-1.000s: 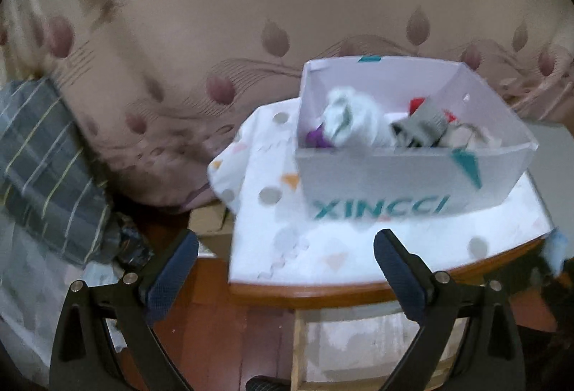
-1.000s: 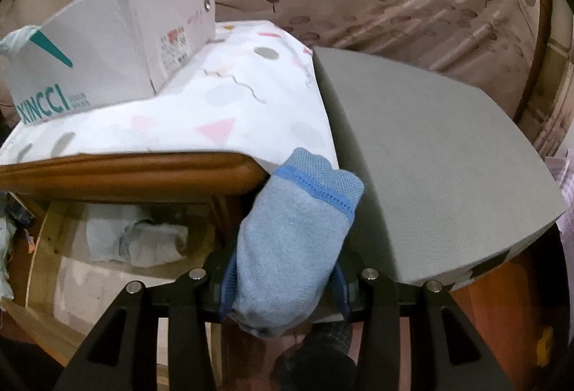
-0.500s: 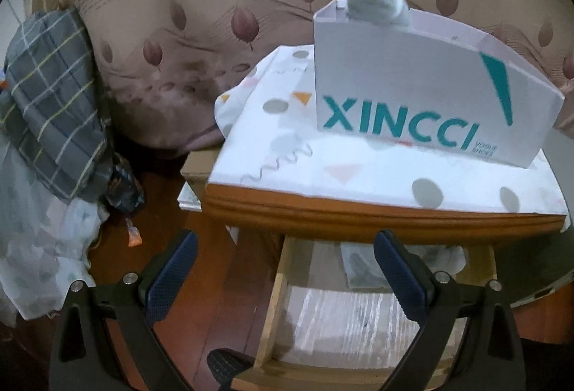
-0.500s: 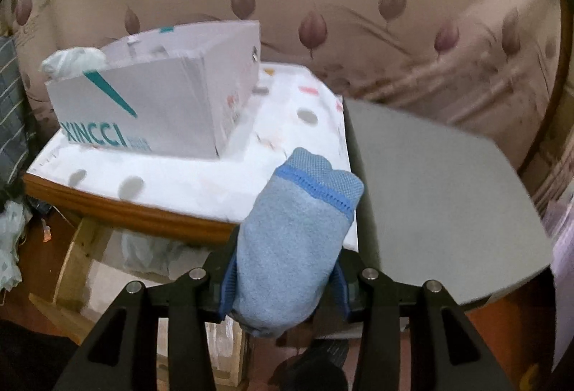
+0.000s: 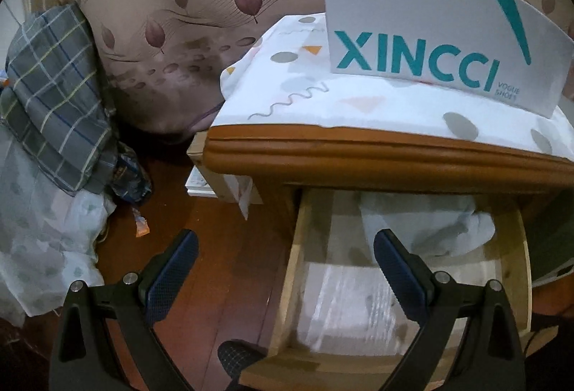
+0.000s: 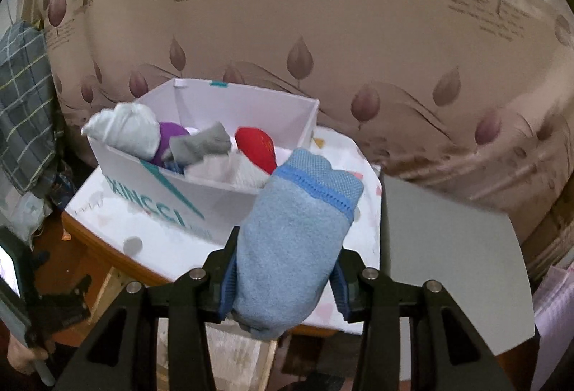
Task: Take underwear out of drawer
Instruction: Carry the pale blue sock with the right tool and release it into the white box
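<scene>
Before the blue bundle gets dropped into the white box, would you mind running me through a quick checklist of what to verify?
1. Grip: right gripper is clamped on the blue folded underwear from both sides: ok.
2. Target: white XINCCI box stands open-topped on the cloth-covered table: ok.
3. Room in box: rolled items already crowd its near half; free space behind them cannot tell.
4. Position: the bundle sits in front of the box's near corner, whether above the rim: cannot tell.
5. Left gripper: open, empty, pointing toward the open drawer: ok.
6. Drawer: pale fabric lies at its back: ok.
</scene>
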